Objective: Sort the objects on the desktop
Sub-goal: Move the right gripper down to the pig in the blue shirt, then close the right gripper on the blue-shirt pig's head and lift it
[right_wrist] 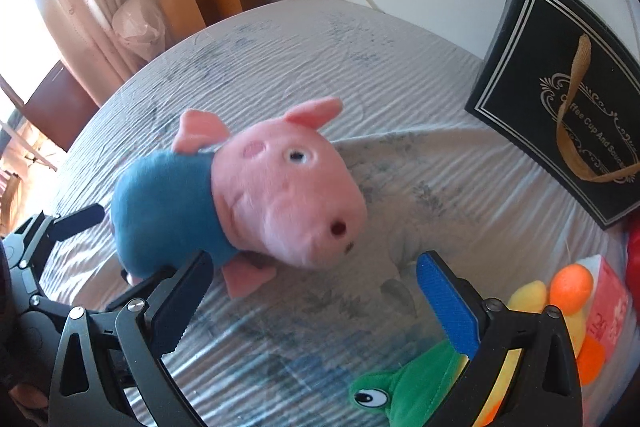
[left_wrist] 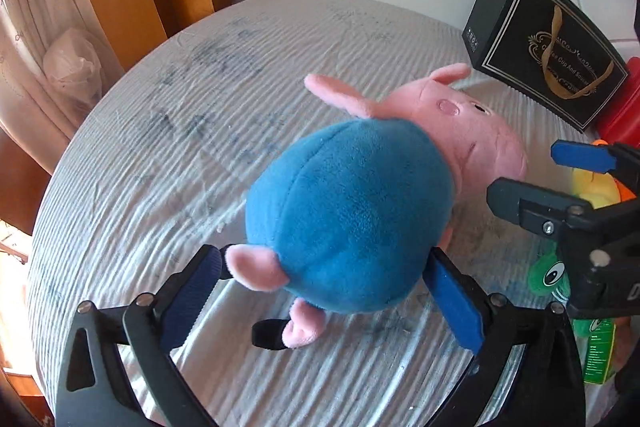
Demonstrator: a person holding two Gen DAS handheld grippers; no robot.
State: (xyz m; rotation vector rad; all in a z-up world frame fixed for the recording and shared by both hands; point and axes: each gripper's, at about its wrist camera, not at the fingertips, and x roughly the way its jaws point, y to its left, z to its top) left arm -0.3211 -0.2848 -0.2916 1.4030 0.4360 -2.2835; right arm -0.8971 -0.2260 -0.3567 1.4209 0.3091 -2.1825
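A plush pig (left_wrist: pixel 352 211) with a blue body and pink head lies on the striped tablecloth (left_wrist: pixel 160 167). My left gripper (left_wrist: pixel 328 285) stands wide open around its lower body; the pads flank it without squeezing. In the right wrist view the pig (right_wrist: pixel 256 195) faces the camera, snout just beyond my right gripper (right_wrist: pixel 316 299), which is open with only cloth between its fingers. One left gripper finger (right_wrist: pixel 78 219) shows behind the pig's back. The right gripper (left_wrist: pixel 548 179) hovers beside the pig's head in the left wrist view.
A black gift bag (right_wrist: pixel 568 115) stands at the back right against the wall. Near it are a red object (right_wrist: pixel 634 259), a pink box (right_wrist: pixel 608 303), a yellow-orange plush (right_wrist: pixel 560 291) and a green frog plush (right_wrist: pixel 404 387). Curtain and wooden furniture lie beyond the left table edge.
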